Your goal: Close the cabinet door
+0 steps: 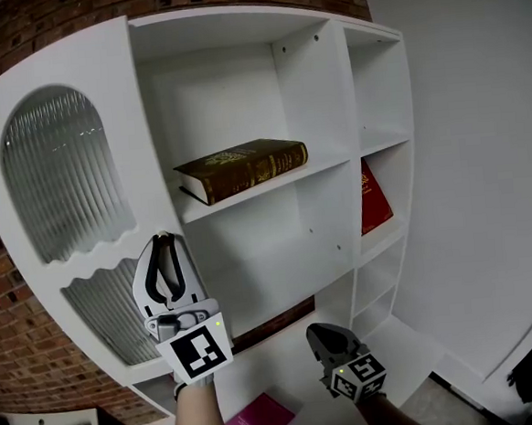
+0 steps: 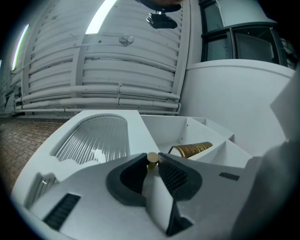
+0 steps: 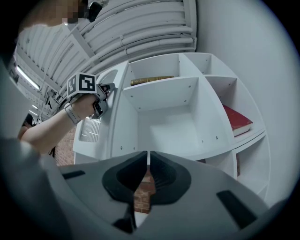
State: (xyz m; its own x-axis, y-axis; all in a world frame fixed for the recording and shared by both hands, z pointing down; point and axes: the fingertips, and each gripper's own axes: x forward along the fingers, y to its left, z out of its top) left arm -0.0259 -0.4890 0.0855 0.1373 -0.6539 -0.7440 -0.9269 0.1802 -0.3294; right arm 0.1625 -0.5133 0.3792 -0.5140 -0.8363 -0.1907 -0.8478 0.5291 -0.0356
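**Door wide open, left gripper on the knob**

The cabinet door (image 1: 61, 177) is standing open at the left side of the cabinet (image 1: 320, 83). The left gripper (image 1: 163, 238) is pinching the door's little brass knob (image 2: 153, 158) between its jaws. The right gripper (image 1: 324, 333) is hovering low in front of the cabinet, jaws pressed together on nothing. A brown book (image 1: 244, 167) is lying on a shelf inside.

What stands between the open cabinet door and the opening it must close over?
Nothing visible does. The left gripper holds the door by its knob. The brown book lies near the front of its shelf; overhang unclear.
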